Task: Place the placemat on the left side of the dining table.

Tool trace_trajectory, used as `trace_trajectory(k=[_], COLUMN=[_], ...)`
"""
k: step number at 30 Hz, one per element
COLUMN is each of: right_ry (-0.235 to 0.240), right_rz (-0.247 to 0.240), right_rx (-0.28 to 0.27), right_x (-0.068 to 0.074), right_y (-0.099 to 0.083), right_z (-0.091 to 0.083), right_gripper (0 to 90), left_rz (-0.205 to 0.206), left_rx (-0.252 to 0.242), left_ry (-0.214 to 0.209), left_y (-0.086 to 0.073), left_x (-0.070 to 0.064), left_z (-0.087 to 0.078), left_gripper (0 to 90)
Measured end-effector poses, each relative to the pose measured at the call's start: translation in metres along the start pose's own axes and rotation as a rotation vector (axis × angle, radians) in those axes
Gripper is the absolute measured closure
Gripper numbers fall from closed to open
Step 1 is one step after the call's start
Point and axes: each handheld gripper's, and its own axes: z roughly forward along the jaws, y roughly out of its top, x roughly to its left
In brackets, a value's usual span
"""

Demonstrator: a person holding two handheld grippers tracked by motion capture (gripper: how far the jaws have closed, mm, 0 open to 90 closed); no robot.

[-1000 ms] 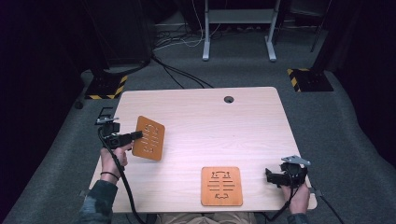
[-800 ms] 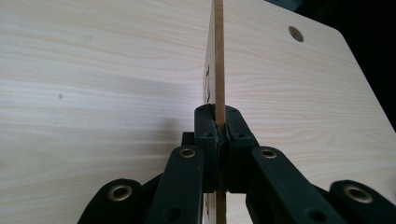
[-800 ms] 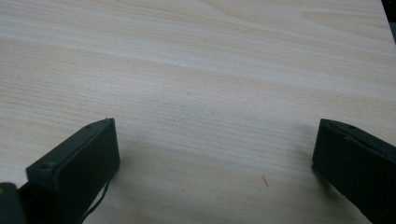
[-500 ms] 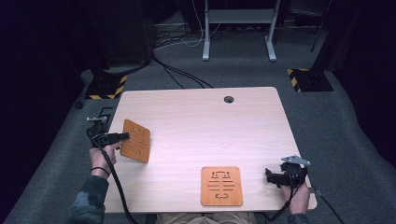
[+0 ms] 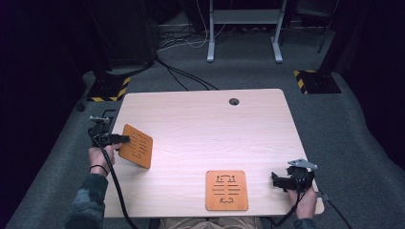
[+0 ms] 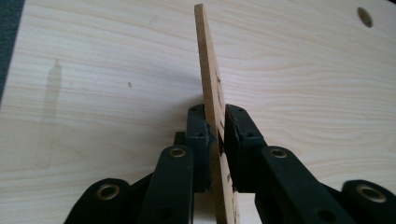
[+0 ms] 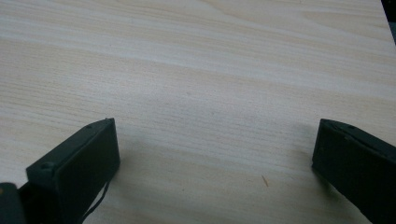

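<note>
An orange wooden board (image 5: pixel 136 146) with cut-out slots hangs tilted over the table's left side, and my left gripper (image 5: pixel 123 139) is shut on its left edge. In the left gripper view the board (image 6: pixel 208 70) stands edge-on, pinched between the two black jaws of my left gripper (image 6: pixel 217 135). A second board (image 5: pixel 227 190) of the same kind lies flat near the front edge. Right of it, my right gripper (image 5: pixel 276 180) rests by the front right corner, apart from the board. In the right gripper view my right gripper (image 7: pixel 215 140) is open wide over bare wood.
The light wooden table (image 5: pixel 205 124) has a round cable hole (image 5: pixel 233 101) at its far edge. Grey carpet surrounds it, with cables and a metal stand's legs (image 5: pixel 243 52) beyond. A cable (image 5: pixel 114 186) trails from the left gripper along the table's left edge.
My left gripper has carried the tilted board leftward toward the table's left edge, most of it in the first half second. The right gripper and the flat board have not moved.
</note>
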Motion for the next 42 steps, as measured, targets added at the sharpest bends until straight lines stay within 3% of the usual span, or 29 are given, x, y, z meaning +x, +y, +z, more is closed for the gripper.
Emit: trace_trajectory(k=[4, 6, 7, 13, 14, 16, 17, 18, 27, 30, 35, 36, 42], right_ry=[0.000, 0.002, 0.002, 0.000, 0.000, 0.000, -0.002, -0.001, -0.002, -0.003, -0.003, -0.004, -0.005], right_rz=[0.000, 0.000, 0.000, 0.002, 0.002, 0.006, 0.006, 0.004, 0.008, 0.008, 0.005, 0.006, 0.006], right_rx=[0.000, 0.000, 0.000, 0.000, 0.000, 0.003, 0.003, 0.001, 0.003, 0.003, 0.001, 0.001, 0.000], right_x=[0.000, 0.000, 0.000, 0.000, 0.000, 0.000, 0.000, 0.000, 0.000, 0.000, 0.000, 0.000, -0.001], right_y=[0.000, 0.000, 0.000, 0.000, 0.000, 0.000, 0.000, 0.000, 0.000, 0.000, 0.000, 0.000, 0.000], right_z=[0.000, 0.000, 0.000, 0.000, 0.000, 0.000, 0.000, 0.000, 0.000, 0.000, 0.000, 0.000, 0.000], right_gripper=[0.0, 0.0, 0.0, 0.0, 0.0, 0.0, 0.0, 0.0, 0.0, 0.0, 0.0, 0.0, 0.0], left_rz=[0.026, 0.014, 0.034, 0.052, 0.042, 0.058, 0.036, 0.059, 0.038, 0.058, 0.029, 0.052, 0.043], left_rx=[0.013, 0.012, 0.033, 0.039, 0.019, 0.039, 0.029, 0.041, 0.054, 0.062, 0.069, 0.065, 0.071], left_ry=[0.017, 0.028, 0.034, 0.074, 0.079, 0.079, 0.080, 0.077, 0.086, 0.082, 0.088, 0.088, 0.081], left_y=[0.002, 0.001, 0.002, 0.002, 0.001, 0.001, 0.001, 0.001, -0.001, 0.000, -0.001, 0.000, 0.000], left_x=[0.004, 0.003, 0.005, 0.008, 0.008, 0.011, 0.011, 0.014, 0.019, 0.024, 0.024, 0.026, 0.030], left_z=[0.002, 0.003, 0.003, 0.008, 0.010, 0.010, 0.011, 0.011, 0.015, 0.016, 0.019, 0.020, 0.022], left_gripper=[77.2, 75.9, 75.4, 70.9, 70.0, 68.8, 68.4, 67.9, 63.8, 63.0, 61.4, 61.1, 59.6])
